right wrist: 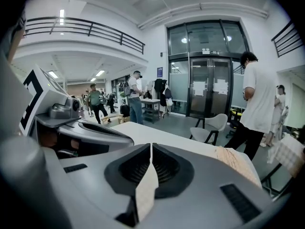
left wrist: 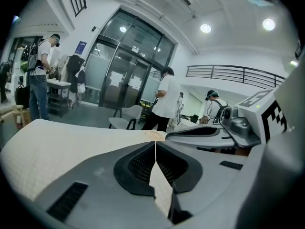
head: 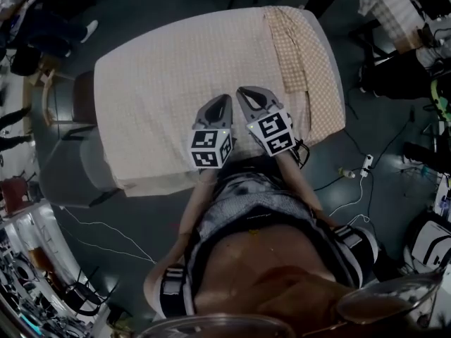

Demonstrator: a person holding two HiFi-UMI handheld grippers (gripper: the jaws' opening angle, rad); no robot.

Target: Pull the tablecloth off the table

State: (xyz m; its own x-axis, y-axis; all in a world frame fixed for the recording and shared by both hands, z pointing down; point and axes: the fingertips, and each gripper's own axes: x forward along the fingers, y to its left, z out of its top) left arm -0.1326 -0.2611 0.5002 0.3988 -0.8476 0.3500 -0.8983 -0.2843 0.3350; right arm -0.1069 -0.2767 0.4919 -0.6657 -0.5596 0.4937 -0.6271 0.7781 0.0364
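Left gripper and right gripper are clenching the beige checked fabric tablecloth; next, a steady backward pull appears required.

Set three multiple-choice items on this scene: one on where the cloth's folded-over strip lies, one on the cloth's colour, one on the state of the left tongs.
1. In the head view, the cloth has a folded-over strip near its:
A. right end
B. left end
C. middle

2. The cloth is:
A. dark blue
B. pale beige check
C. plain green

3. The left tongs are:
A. wide open
B. shut on nothing
C. shut on the cloth

Key:
1 A, the darker check strip lies by the right end.
2 B, fine beige checks cover the whole spread.
3 C, the left gripper view shows the cloth pinched between closed jaws.
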